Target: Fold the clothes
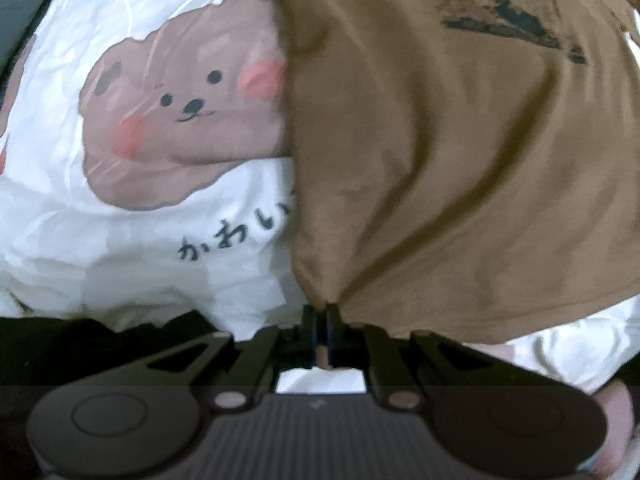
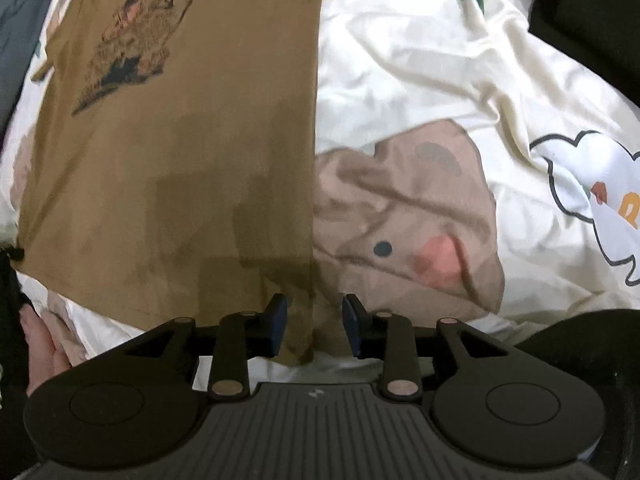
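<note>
A brown T-shirt with a dark printed picture lies on a white bedsheet printed with cartoon bears. My left gripper is shut on the shirt's near corner, and the cloth fans out from the jaws in pulled folds. In the right wrist view the same brown T-shirt lies flat with a straight right edge. My right gripper is open, its jaws on either side of the shirt's near right corner, with the cloth between them.
The white bedsheet is wrinkled and spreads to the right of the shirt. Dark fabric lies at the near left edge. A dark surface borders the sheet at the far right.
</note>
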